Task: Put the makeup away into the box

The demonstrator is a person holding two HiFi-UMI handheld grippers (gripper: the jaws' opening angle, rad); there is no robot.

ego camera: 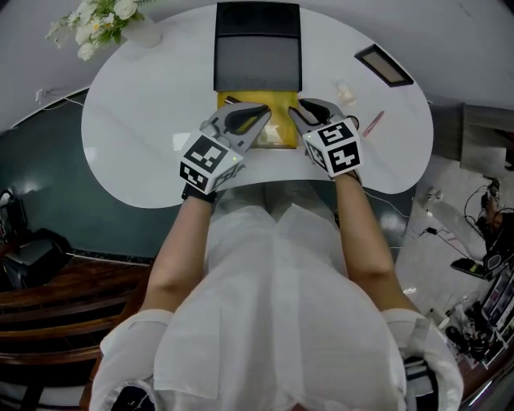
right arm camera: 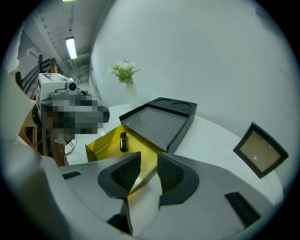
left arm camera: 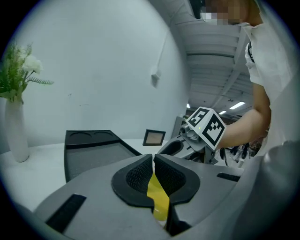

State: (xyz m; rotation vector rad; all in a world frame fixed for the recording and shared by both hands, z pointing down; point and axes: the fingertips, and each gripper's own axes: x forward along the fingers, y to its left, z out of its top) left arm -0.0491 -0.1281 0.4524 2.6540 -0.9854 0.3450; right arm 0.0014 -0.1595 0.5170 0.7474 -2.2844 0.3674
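**Q:** Status, makeup into the box?

**A:** Early, by my reading. One item is in: a small glossy black tube (right arm camera: 123,141) lies flat on the floor of the shallow translucent yellow plastic box (right arm camera: 105,140). The box sits on the white rounded table (ego camera: 136,136), just in front of me. Three things are still out on the table to my right, all well apart from the box: a small cream jar (ego camera: 345,91), a thin pink stick (ego camera: 373,123) and a black-framed square compact (ego camera: 384,66). I cannot tell whether the compact counts as makeup.

**Q:** Your fingers?

**A:** My left gripper (left arm camera: 153,161) is clenched on a thin yellow sheet, which I take to be a wall of the box. The sheet runs up between the ribbed black pads (left arm camera: 137,177). My right gripper (right arm camera: 146,161) stands parted with the box's near edge in the gap, and its pads do not look to press it.

**Q:** Materials?

**A:**
- **Box:** thin, stiff, glossy sheet with sharp corners and low walls. Probably light and slippery.
- **Tray:** just behind the box is a rectangular matt black tray (ego camera: 257,56) lined with grey foam, with two round recesses at its far end.
- **Table:** smooth white top.
- **Vase:** a white vase of pale flowers (ego camera: 104,20) stands at the far left, well away from the box.
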